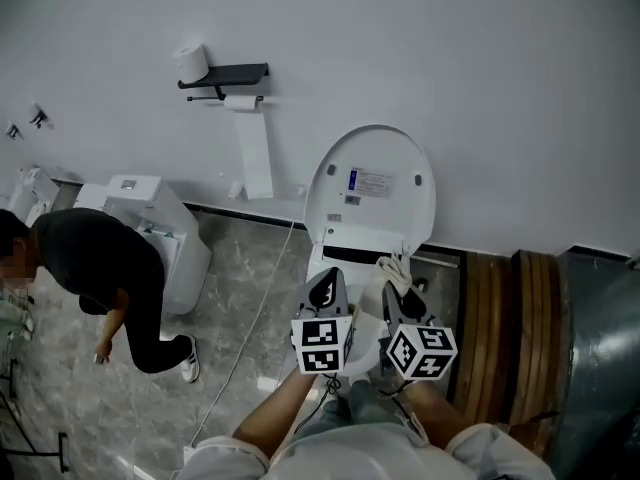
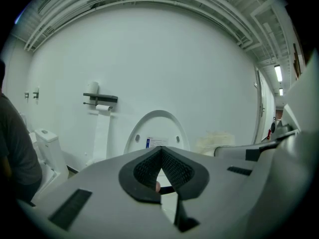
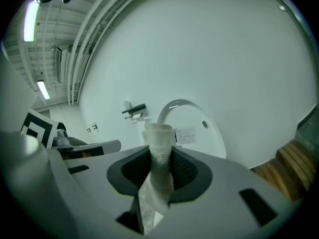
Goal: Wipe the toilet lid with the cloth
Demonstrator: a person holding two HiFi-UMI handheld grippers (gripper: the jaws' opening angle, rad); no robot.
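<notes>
Room: grey marbled floor [image 1: 250,298] meeting a plain white wall [image 1: 480,68]. Wooden slats [image 1: 500,318] lie right of the toilet, and a paper holder [image 1: 225,73] is fixed to the wall at left.

The toilet lid [image 1: 370,183] stands raised against the wall, long axis upright, with its labelled face toward me.

The cloth [image 3: 158,156] is a pale folded strip pinched between the jaws of the right gripper [image 3: 159,152]. Its long axis is upright. The folded end pokes above the jaw tips toward the lid, and the other end hangs below.

The left gripper [image 2: 160,156] has its jaws together on nothing and is aimed at the lid's lower part.

Views: the head view gives only the cloth's tip, just below the lid's hinge end, so I cannot confirm contact there. The right gripper view shows the pads pressing on the cloth. Only the gripper views show the ceiling and its strip lights [image 3: 31,14]. The head view shows in full a person [image 1: 100,268] bent beside a second toilet [image 1: 150,218].
</notes>
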